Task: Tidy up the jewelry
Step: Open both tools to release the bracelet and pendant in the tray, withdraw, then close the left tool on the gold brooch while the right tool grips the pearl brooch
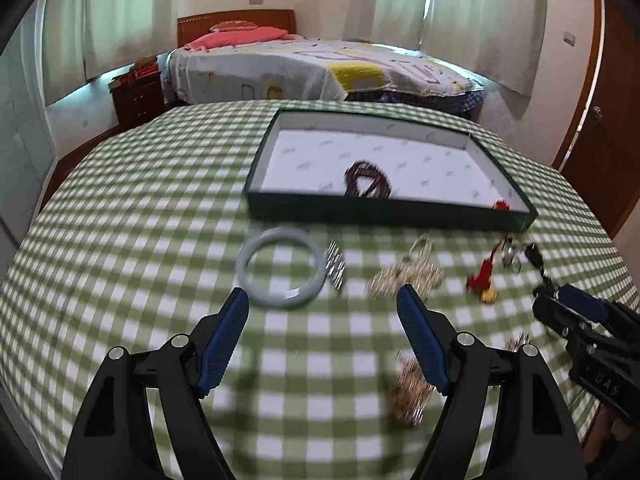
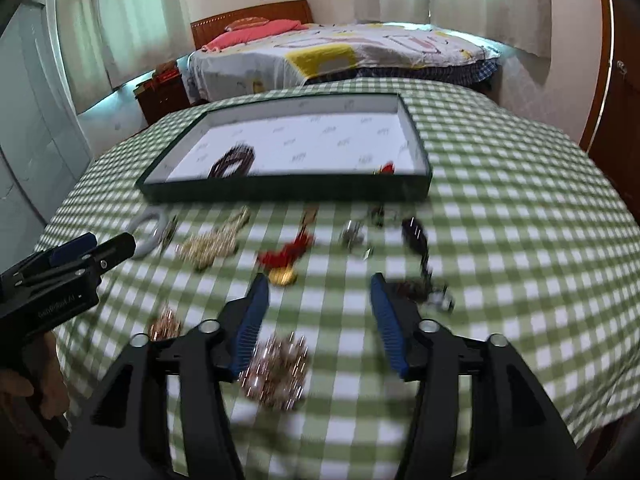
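Bench (image 1: 120, 200), checked cloth. Landmark: green tray (image 1: 384, 210), holding dark beads (image 1: 367, 185). Before the tray, left to right: pale bangle (image 1: 280, 270), gold chain (image 1: 404, 276), red charm (image 1: 482, 276). Left gripper (image 1: 322, 306) released, empty. Right gripper (image 2: 316, 292) released, empty.

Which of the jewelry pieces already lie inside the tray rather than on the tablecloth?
Two: the dark beaded bracelet near the tray's front wall and a small red piece in its front right corner. Every other piece lies on the checked tablecloth.

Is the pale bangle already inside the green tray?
No, the pale bangle lies on the checked tablecloth in front of the green tray, outside its near wall.
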Tool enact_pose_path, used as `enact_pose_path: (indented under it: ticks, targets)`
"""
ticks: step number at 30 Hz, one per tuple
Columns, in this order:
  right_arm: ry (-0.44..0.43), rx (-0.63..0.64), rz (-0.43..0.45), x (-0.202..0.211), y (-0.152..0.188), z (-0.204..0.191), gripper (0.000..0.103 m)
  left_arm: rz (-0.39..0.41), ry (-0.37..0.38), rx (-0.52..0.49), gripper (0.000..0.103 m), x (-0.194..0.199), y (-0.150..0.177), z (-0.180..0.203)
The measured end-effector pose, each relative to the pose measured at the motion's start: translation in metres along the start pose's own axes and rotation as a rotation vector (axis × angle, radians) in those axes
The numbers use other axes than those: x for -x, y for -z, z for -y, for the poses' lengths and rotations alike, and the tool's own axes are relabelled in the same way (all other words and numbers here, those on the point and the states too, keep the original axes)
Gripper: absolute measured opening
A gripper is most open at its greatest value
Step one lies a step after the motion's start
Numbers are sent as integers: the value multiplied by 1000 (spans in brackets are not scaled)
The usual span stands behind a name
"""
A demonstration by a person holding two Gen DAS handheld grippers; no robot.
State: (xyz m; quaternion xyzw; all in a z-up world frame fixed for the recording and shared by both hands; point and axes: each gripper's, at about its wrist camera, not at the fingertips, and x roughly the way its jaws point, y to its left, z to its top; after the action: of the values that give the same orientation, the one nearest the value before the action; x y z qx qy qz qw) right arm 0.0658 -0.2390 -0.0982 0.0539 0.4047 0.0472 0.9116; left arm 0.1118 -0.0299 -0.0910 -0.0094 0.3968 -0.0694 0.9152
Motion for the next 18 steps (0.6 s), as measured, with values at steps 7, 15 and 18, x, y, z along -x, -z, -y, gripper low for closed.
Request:
enact_pose_path:
  ticks: [7, 15, 18]
  targets:
    - [-32, 32, -20, 3, 24, -18, 62, 2, -27, 25, 74, 16, 22, -12]
    - [-40, 59, -61, -5, 36, -28, 63, -5, -40, 59, 74, 21, 34, -23]
    - [-30, 72, -57, -5, 37, -29, 64, -6, -39, 62, 74, 21, 35, -23]
